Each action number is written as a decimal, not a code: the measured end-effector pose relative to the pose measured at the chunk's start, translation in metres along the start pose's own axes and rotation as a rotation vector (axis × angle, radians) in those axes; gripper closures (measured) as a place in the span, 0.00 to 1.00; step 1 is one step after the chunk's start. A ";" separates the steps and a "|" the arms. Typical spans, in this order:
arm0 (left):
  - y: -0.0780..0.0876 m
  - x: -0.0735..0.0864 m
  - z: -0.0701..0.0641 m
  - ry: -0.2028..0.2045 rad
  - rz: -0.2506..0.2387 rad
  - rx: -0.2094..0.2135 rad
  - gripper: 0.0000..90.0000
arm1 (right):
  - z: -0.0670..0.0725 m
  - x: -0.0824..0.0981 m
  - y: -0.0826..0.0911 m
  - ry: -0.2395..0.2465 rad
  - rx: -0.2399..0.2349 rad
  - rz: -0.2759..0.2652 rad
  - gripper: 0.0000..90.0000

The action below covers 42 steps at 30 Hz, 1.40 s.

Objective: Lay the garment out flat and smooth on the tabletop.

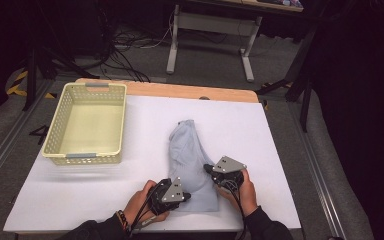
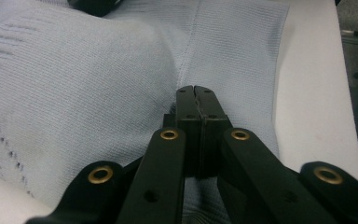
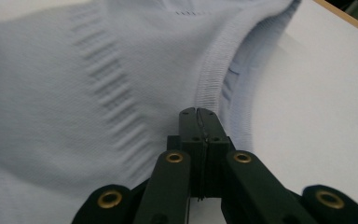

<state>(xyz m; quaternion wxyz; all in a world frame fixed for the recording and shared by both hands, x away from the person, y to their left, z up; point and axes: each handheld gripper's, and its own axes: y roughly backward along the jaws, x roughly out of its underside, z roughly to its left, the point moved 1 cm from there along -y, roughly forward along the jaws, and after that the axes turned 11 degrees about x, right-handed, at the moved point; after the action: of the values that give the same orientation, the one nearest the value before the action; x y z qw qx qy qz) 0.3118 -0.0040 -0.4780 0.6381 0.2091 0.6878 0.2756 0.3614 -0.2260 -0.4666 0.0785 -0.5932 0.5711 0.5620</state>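
Left gripper (image 2: 195, 87): fingers pressed together, nothing visibly between them; tips resting on the garment's near end, a seam running away just ahead of them.
Right gripper (image 3: 198, 110): fingers closed flat against each other, no cloth seen between them; tips at the ribbed edge of the garment, bare surface to their right.
Garment (image 1: 192, 165): pale blue knit, lying folded on the white surface (image 1: 260, 135); its near end lies between the two grippers, the rest stretches away beyond both sets of fingers.
Basket (image 1: 66, 156): cream, perforated, well apart from the fingers, far off on the left gripper's side.
Hands: one around each gripper.
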 end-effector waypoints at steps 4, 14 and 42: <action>0.000 0.000 0.000 0.000 -0.003 0.001 1.00 | -0.007 0.003 -0.001 -0.032 -0.003 0.011 1.00; 0.000 0.001 0.002 0.012 -0.005 0.012 1.00 | -0.013 -0.002 0.018 -0.076 0.041 -0.043 0.98; 0.000 0.001 0.000 0.004 -0.003 0.000 1.00 | -0.016 0.006 0.000 -0.064 0.032 0.008 1.00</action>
<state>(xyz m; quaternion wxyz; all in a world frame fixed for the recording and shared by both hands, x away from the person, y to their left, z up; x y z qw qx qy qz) 0.3117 -0.0029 -0.4786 0.6370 0.2078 0.6895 0.2751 0.3689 -0.2416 -0.4650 0.1039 -0.5711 0.5796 0.5720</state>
